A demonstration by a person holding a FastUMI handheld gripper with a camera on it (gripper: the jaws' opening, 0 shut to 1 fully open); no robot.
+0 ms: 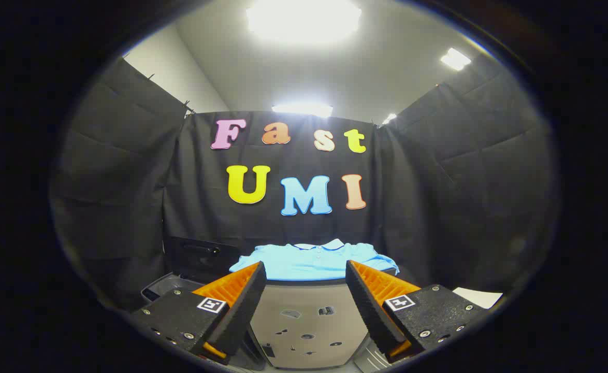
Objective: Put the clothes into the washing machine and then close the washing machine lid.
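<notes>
Washing machine, grey box-shaped appliance [304,316], sat straight ahead of the gripper and took up the low middle of the scene; its pale front panel showed between the two fingers, marked with a few small dark spots. Its black lid [203,256] stood raised at the machine's back left edge, leaning toward the black cloth booth wall [128,207] behind it. A dark grey rim of the open top [172,284] was visible just below that lid, at the machine's left side.

Light blue collared shirt [314,261] lay spread flat on the machine's top surface, along its back edge, collar toward the wall, sleeves reaching toward both side edges. It was beyond the fingertips, not touching them, not yet inside the machine.

Hand-held gripper with orange ribbed fingers on black bases [305,272] hung spread wide, nothing between the pads; the left finger [236,295] and right finger [374,295] framed the machine's front panel, their tips overlapping the shirt's lower corners in view. Each black base carried a small square black-and-white marker.

White paper sheet [477,297] lay off to the right, past the right finger's base. What it rested on could not be told.
</notes>
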